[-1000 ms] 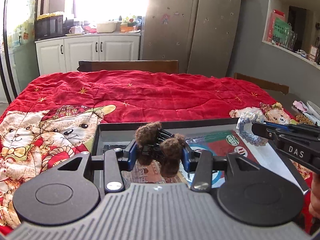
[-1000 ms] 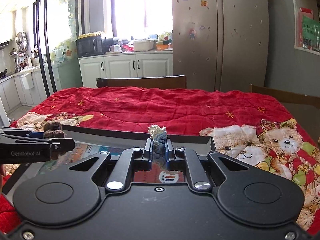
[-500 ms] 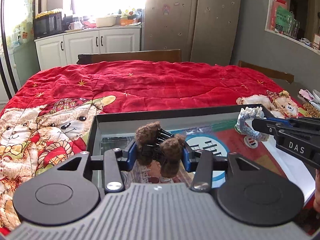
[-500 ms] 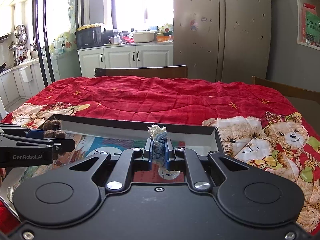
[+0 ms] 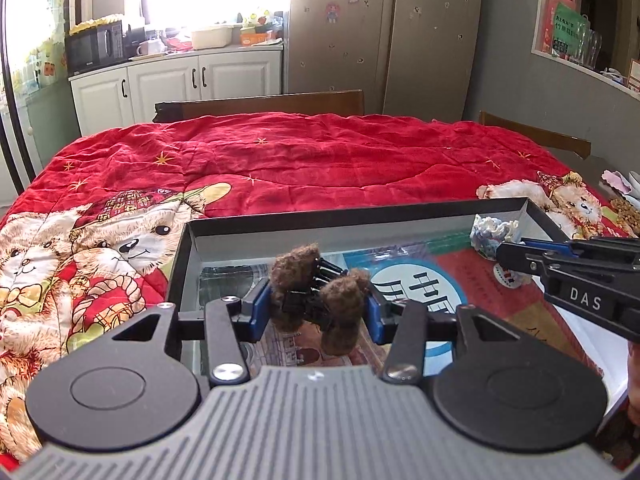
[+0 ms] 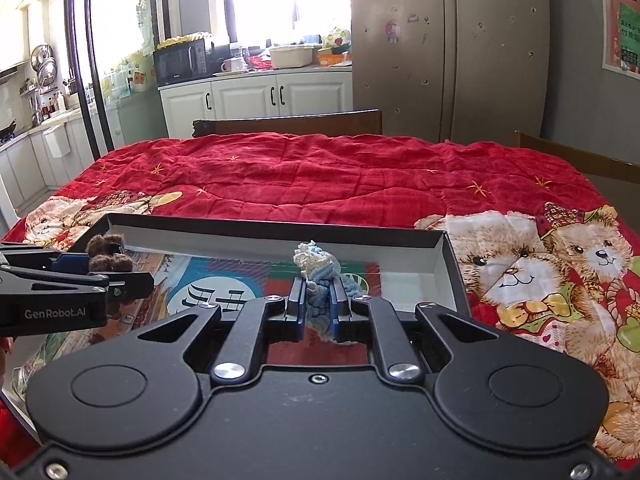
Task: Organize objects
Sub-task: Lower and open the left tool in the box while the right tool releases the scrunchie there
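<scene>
Tray [image 5: 248,227] sits on the quilt [image 5: 320,160], near edge of table. My L tongs [image 5: 316,308] over tray's left part w/ the furry claw clip [image 5: 320,296] between them; R tongs [image 6: 318,304] over its right part w/ the scrunchie [image 6: 316,268]. Chair [image 5: 272,103] behind table, fridge [image 5: 384,32] beyond.

Fuzzy brown clip [image 5: 316,288], quilted cloth blanket [image 5: 320,160], glossy box [image 5: 400,220].

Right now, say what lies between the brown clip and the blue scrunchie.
Only bare printed floor of the box, seen in the left wrist view.
</scene>
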{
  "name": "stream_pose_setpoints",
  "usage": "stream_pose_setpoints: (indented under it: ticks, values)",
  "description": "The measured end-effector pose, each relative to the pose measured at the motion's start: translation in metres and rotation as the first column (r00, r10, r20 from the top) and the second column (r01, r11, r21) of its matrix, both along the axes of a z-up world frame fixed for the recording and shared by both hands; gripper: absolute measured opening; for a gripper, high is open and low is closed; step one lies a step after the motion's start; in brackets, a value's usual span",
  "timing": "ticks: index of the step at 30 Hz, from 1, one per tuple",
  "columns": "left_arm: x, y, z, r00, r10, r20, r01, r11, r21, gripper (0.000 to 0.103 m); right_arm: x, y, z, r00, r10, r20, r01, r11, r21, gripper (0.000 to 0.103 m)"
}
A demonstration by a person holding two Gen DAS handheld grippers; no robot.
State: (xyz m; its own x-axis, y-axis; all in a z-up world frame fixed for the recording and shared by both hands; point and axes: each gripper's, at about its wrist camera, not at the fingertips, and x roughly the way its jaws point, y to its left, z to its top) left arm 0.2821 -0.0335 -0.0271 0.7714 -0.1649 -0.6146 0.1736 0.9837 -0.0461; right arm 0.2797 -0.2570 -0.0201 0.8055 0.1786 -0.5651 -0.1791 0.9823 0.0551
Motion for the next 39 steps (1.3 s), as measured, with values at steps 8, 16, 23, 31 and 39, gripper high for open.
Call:
stream_pose_setpoints:
  ticks: [8,16,23,31,39]
  values:
    - [0.000,-0.003,-0.004,1.000,-0.009,-0.015,0.009,1.000,0.023,0.060,0.003,0.003,-0.003,0.999,0.027,-0.024,-0.027,1.000,-0.009,0.012]
    - [0.000,-0.006,-0.005,1.000,-0.015,-0.018,0.016,0.999,0.041,0.063,0.005,0.007,-0.005,0.998,0.047,-0.047,-0.048,0.998,-0.027,0.012]
    - [0.000,-0.005,-0.004,1.000,-0.010,-0.018,0.011,0.999,0.036,0.068,0.006,0.010,-0.005,0.997,0.057,-0.048,-0.059,0.997,-0.048,0.015]
    - [-0.001,-0.006,-0.004,1.000,-0.010,-0.011,0.010,0.999,0.043,0.072,0.005,0.009,-0.004,0.998,0.056,-0.041,-0.058,0.997,-0.043,0.030]
    - [-0.003,-0.006,-0.001,1.000,-0.007,0.000,0.007,0.999,0.044,0.079,0.001,0.010,-0.002,0.998,0.062,-0.020,-0.063,0.997,-0.047,0.035]
